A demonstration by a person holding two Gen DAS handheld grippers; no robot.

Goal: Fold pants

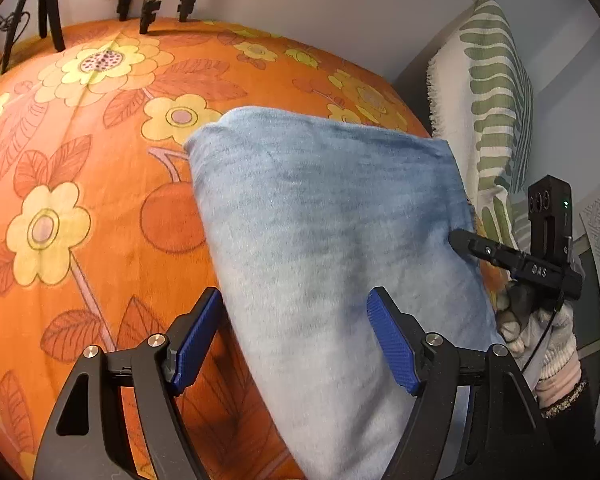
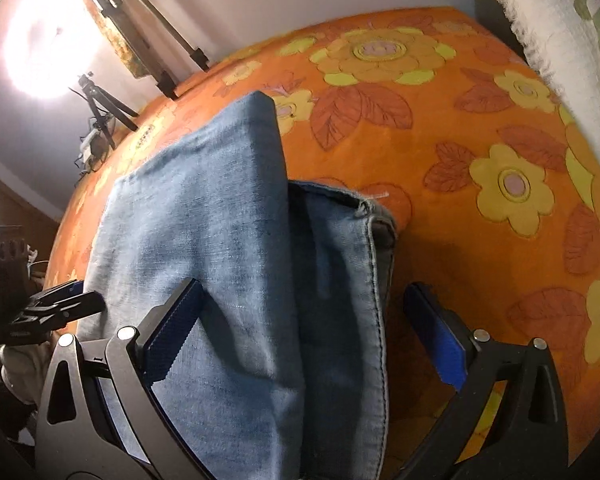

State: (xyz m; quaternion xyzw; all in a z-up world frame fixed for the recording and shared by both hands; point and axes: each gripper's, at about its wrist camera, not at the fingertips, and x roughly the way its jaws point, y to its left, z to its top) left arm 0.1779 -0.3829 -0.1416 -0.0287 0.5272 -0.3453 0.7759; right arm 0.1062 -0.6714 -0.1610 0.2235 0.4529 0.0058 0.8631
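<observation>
Light blue jeans [image 1: 320,220] lie folded into a thick stack on an orange flowered bedspread [image 1: 80,160]. My left gripper [image 1: 294,340] hovers open over the stack's near left edge, its blue pads apart, one over the bedspread and one over the denim. My right gripper [image 2: 306,336] is open too, its jaws straddling the jeans [image 2: 220,220] where a stitched hem edge [image 2: 374,280] lies beside the top fold. Neither gripper's pads pinch the cloth. From the left wrist view, the right gripper [image 1: 462,242] touches the stack's right edge, held by a gloved hand [image 1: 540,336].
A white pillow with green stripes [image 1: 488,100] leans against the wall at the bed's right side. Tripod legs [image 1: 152,12] stand on the far edge of the bedspread [image 2: 460,160]. A small tripod [image 2: 100,100] and a bright lamp are at the far left.
</observation>
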